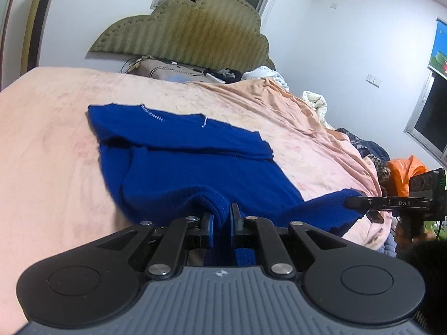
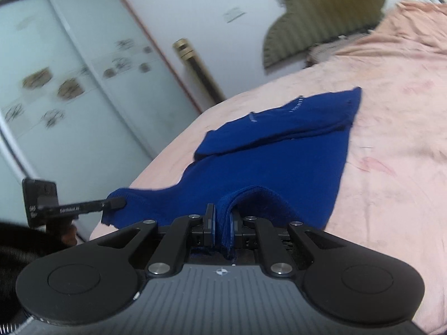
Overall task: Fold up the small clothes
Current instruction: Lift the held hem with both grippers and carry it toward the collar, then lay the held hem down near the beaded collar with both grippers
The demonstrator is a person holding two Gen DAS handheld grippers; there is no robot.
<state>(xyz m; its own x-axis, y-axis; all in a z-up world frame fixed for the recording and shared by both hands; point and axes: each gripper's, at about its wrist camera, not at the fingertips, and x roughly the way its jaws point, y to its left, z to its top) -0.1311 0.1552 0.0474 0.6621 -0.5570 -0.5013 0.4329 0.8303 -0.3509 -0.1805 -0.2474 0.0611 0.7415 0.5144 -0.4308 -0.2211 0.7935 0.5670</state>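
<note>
A blue knit sweater (image 1: 195,164) lies on the pink bedspread (image 1: 50,145), its sleeves folded across the chest and its collar toward the headboard. My left gripper (image 1: 222,217) is shut on the sweater's bottom hem, which bunches between the fingers. My right gripper (image 2: 223,220) is shut on the hem (image 2: 243,195) at the other corner. Each gripper shows in the other's view: the right one (image 1: 354,202) at the hem's right corner, the left one (image 2: 118,203) at the left corner. The sweater (image 2: 279,150) is lifted slightly at the hem.
A padded olive headboard (image 1: 190,30) stands at the far end with pillows and clutter below it. Crumpled bedding and an orange bag (image 1: 405,173) lie at the bed's right side. Wardrobe doors (image 2: 69,83) stand beyond the left edge.
</note>
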